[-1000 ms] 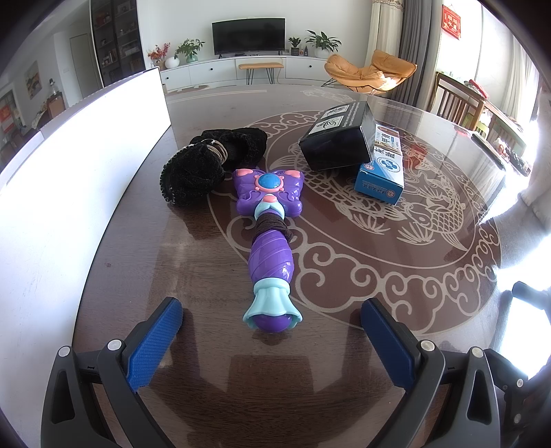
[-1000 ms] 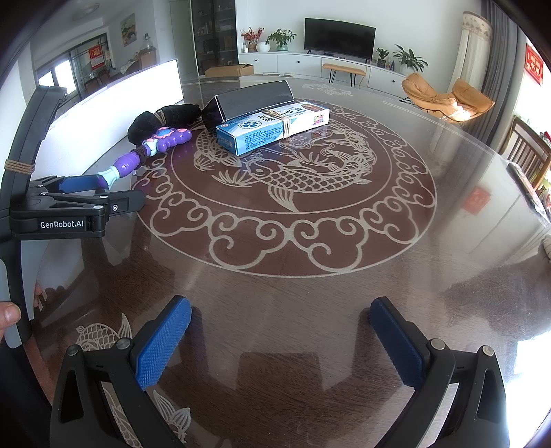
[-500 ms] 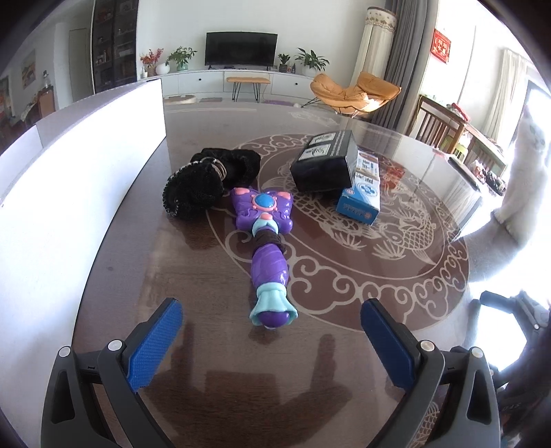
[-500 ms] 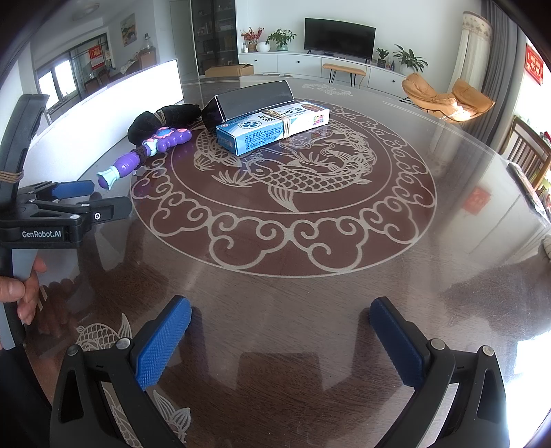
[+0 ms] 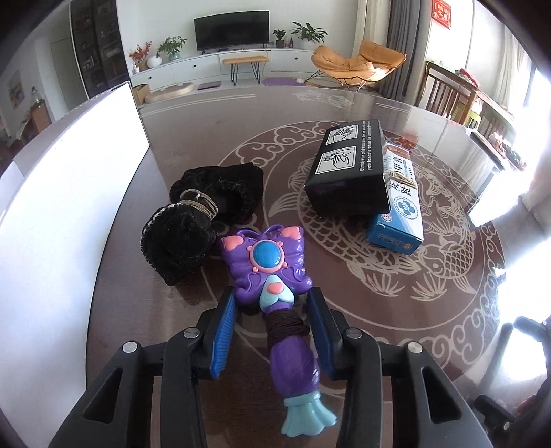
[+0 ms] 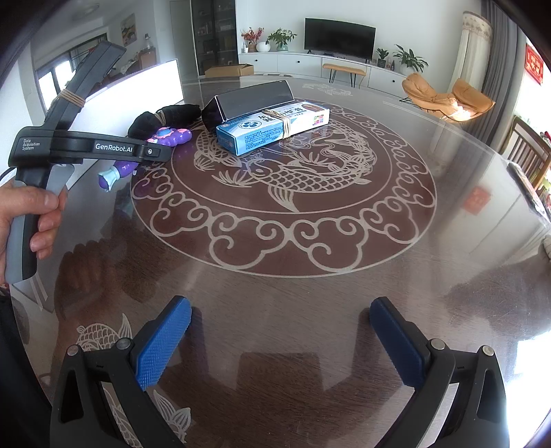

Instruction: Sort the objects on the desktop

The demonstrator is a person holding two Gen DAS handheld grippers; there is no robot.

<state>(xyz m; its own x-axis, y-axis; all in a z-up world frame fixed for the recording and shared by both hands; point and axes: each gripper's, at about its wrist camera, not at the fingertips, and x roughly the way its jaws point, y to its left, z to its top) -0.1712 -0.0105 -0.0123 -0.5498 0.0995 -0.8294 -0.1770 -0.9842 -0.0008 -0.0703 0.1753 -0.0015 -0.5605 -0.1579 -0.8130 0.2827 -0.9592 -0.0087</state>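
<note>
Left wrist view: a glossy dark round table (image 5: 396,310) with a pale koi inlay stands in a living room with a television (image 5: 231,25). The left gripper (image 5: 272,322) is closing around a purple butterfly toy wand (image 5: 275,293) near the table's left edge; whether its pads touch is unclear.

Right wrist view: the right gripper (image 6: 280,339) hangs released over bare tabletop.

**Bright daylight, blown-out right side**

Lit strongly from windows at the right; overexposed white patches there. Glare and pale reflections across the glossy dark brown round table (image 6: 310,310) toward its right edge. Soft shadows under the blue-padded right gripper (image 6: 280,339). Heavy fisheye bending, black vignette in corners. Sharp centres, no motion blur.
</note>
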